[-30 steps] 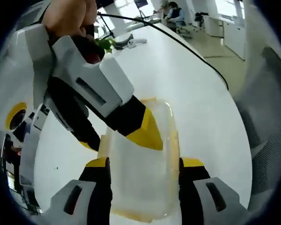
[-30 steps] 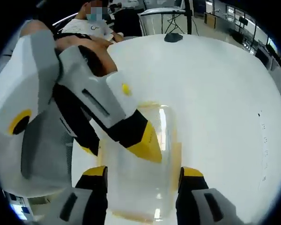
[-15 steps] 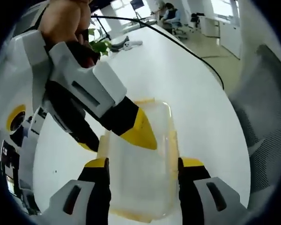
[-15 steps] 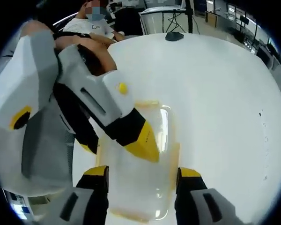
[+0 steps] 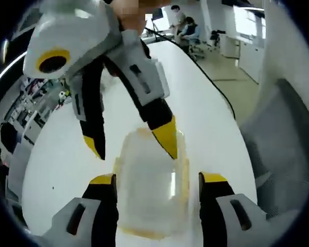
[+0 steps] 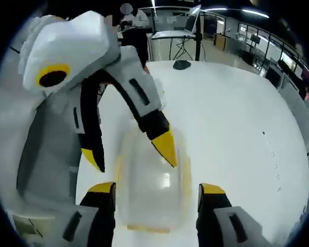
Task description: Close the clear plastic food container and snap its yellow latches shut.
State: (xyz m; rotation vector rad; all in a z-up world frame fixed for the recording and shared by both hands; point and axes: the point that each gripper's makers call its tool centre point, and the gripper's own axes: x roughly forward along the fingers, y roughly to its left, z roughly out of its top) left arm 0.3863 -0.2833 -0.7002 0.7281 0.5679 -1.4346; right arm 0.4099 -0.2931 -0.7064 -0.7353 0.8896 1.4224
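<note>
Both claws spread wide, facing.

Clear lidded container flat on table

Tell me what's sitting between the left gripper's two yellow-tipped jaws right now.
The clear plastic container, lid on, lies on the white table between the left gripper jaws, in the left gripper view.

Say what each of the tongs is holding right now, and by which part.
Nothing is held. Both tongs, left and right, stand open above the clear container, their jaws wide on either side of it and not gripping it.
</note>
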